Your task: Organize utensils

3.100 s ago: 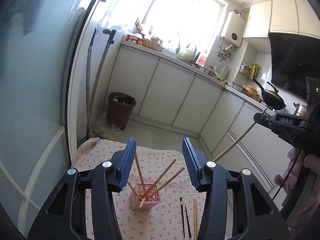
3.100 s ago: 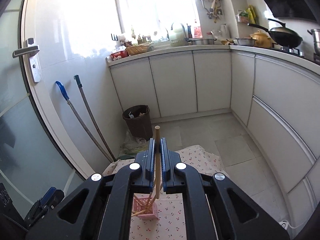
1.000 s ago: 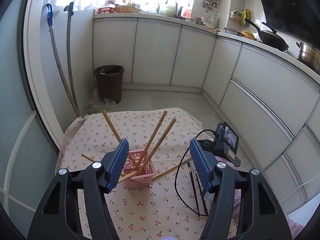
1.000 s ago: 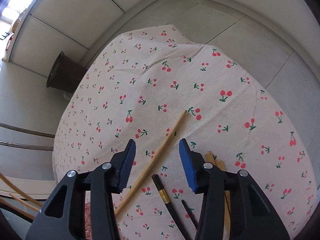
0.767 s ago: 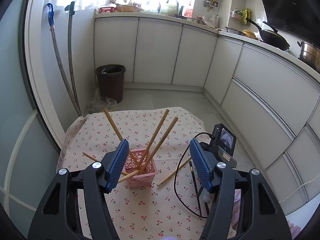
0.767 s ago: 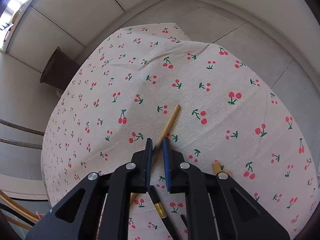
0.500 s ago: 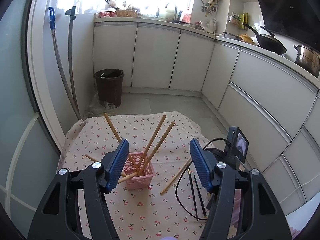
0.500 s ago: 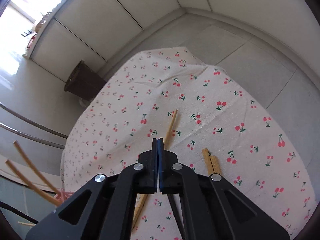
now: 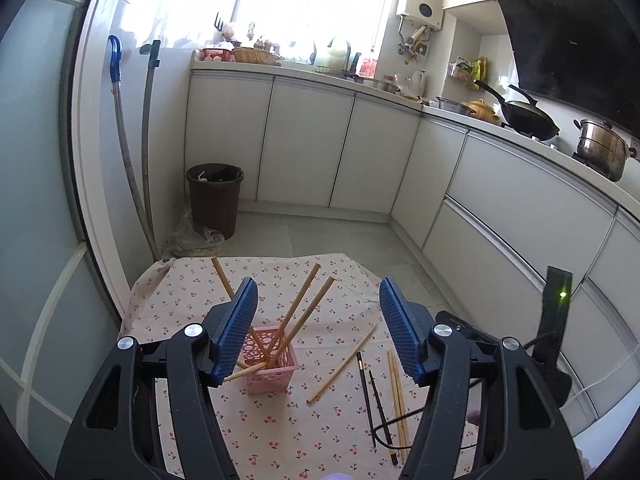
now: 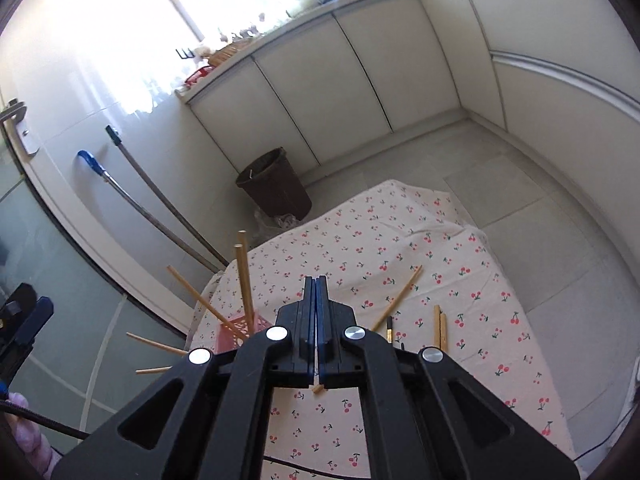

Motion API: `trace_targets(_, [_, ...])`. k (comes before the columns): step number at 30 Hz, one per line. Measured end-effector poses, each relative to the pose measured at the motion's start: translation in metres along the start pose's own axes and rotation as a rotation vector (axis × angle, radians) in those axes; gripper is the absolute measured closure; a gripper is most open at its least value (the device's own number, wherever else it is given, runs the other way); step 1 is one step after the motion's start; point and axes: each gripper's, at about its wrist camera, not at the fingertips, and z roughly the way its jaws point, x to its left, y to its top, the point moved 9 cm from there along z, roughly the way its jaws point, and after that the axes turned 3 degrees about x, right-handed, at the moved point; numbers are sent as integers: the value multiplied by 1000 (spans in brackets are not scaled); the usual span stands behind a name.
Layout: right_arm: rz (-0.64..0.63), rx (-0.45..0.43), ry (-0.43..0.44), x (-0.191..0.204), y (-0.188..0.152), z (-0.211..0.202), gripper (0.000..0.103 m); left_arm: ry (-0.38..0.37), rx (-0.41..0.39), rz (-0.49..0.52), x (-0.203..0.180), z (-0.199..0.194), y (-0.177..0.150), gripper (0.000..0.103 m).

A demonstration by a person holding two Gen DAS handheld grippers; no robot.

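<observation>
The right gripper (image 10: 316,282), clenched empty, is hovering above the slim pale wooden chopstick (image 10: 400,294), which is lying pointed toward one o'clock.

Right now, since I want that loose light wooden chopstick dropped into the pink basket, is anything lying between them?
Nothing visible lies between the light wooden chopstick and the pink perforated plastic basket: only bare cherry-print cloth. The wooden chopsticks already standing in it lean across its opening.
</observation>
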Motion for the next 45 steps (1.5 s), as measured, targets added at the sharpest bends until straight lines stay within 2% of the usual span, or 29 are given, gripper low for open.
trace_targets(3, [-52, -27, 16, 16, 8, -19, 103, 10, -7, -18, 8, -3, 2, 42])
trace_targets(6, [-24, -3, -34, 10, 17, -10, 102, 3, 16, -38, 11, 0, 0, 42])
trace_targets(7, [10, 23, -58, 1, 20, 3, 101, -5, 23, -43, 10, 1, -1, 42])
trace_targets(8, [47, 53, -87, -11, 21, 18, 91, -6, 25, -42, 9, 2, -2, 41])
trace_targets(9, [92, 112, -111, -25, 20, 41, 75, -1, 24, -35, 8, 2, -2, 41])
trace_targets(11, [164, 234, -165, -52, 11, 88, 63, 18, 14, -12, 6, 3, -3, 40])
trace_targets(15, [175, 332, -372, -96, -7, 165, 62, 39, 30, 9, 7, 14, -8, 38])
trace_targets(22, [244, 423, -470, -131, -37, 238, 56, 65, 95, 30, 14, 39, -21, 38])
trace_targets(24, [162, 390, -495, -126, -39, 244, 65, 70, 102, 30, 16, 42, -22, 38])
trace_targets(26, [101, 363, -524, -122, -44, 244, 90, 70, 105, 24, 18, 43, -22, 38])
trace_targets(30, [168, 341, -403, -119, -49, 226, 97, 63, 102, 10, 20, 40, -22, 38])
trace_targets(32, [146, 293, -347, -108, -44, 204, 97, 61, 105, -2, 24, 37, -22, 38])
trace_targets(36, [82, 196, -228, -71, -30, 135, 97, 48, 78, -38, 31, 22, -14, 38])
trace_targets(45, [-94, -10, -115, 17, 3, -8, 97, 31, 3, -95, 36, -10, 3, 38])
